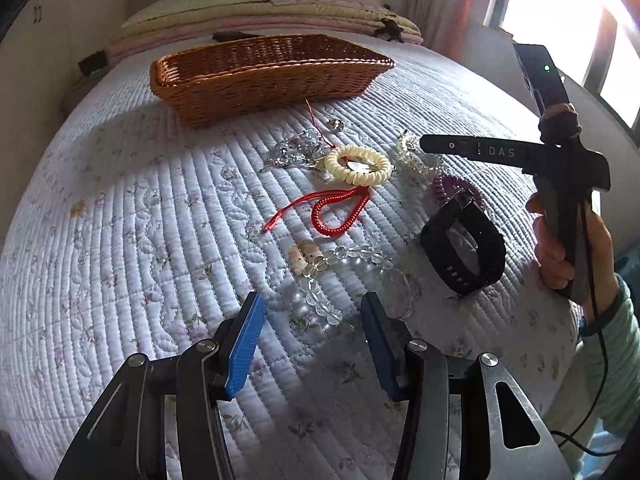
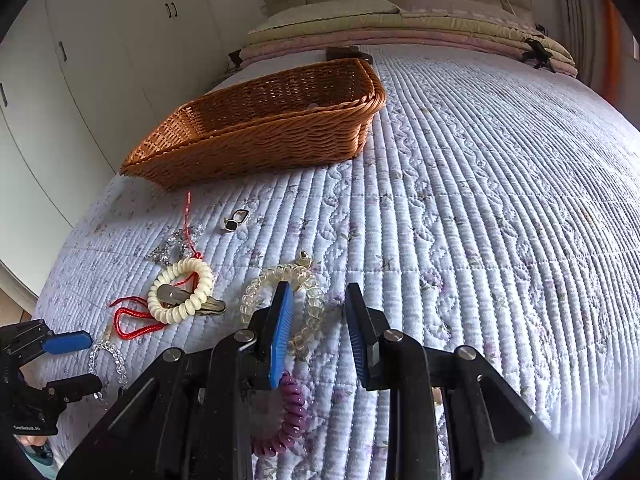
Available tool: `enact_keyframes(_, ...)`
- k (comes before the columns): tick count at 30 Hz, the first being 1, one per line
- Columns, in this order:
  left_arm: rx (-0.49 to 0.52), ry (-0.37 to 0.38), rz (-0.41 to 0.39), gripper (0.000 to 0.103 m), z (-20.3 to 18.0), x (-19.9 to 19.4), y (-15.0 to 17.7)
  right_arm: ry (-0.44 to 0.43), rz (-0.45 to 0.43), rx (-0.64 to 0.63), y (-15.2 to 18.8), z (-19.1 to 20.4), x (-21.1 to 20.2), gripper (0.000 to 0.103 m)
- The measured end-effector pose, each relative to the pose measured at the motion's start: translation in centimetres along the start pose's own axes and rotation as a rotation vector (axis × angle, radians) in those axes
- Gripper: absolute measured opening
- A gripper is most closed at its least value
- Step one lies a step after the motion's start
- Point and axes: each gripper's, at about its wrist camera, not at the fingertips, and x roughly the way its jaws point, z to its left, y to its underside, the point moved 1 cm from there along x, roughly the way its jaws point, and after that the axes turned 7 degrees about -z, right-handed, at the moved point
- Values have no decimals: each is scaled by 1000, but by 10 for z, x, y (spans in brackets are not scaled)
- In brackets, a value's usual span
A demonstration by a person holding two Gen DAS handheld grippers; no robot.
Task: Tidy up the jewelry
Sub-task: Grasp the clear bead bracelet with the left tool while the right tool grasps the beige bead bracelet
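Jewelry lies scattered on a quilted bed in front of a wicker basket (image 1: 260, 88) (image 2: 260, 140). My left gripper (image 1: 312, 304) (image 2: 80, 364) is open and low over a clear bead bracelet (image 1: 320, 280) (image 2: 106, 360), which lies between its blue pads without touching them. My right gripper (image 2: 318, 292) is also open with nothing in its gap. Its left finger overlaps a clear coil band (image 2: 256, 288), and a purple coil (image 2: 290, 416) lies under it. Nearby are a cream coil band (image 1: 358, 164) (image 2: 180, 292), a red cord (image 1: 336, 208) (image 2: 136, 320) and a black watch (image 1: 464, 252).
A ring with a dark stone (image 2: 236, 220) and a crystal piece (image 1: 296, 148) (image 2: 176, 244) lie near the basket. Folded bedding (image 1: 260, 12) is stacked at the head of the bed. A hand (image 1: 560, 248) grips the right device. White wardrobe doors (image 2: 80, 60) stand at left.
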Motion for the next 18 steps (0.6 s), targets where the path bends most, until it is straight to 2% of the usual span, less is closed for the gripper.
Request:
enact_keyframes(3, 20, -26, 5, 45, 0, 1, -1, 20, 19, -12, 0, 2, 6, 30)
enact_keyframes(4, 16, -36, 6, 40, 3, 0, 0, 21, 17, -16, 1, 3, 6, 29)
enact_keyframes(7, -15, -73, 2, 32, 17, -2, -2, 21, 15, -22, 1, 3, 6, 20)
enact_keyframes(10, -36, -69, 2, 32, 24, -3, -1, 17, 19, -26, 2, 2, 8, 20)
enact_keyframes(16, 28, -119, -9, 32, 6, 1, 0, 21, 31, -60, 4, 8, 9, 18)
enact_keyframes(18, 36, -120, -14, 24, 3, 2, -1, 20, 31, -72, 4, 10, 10, 12)
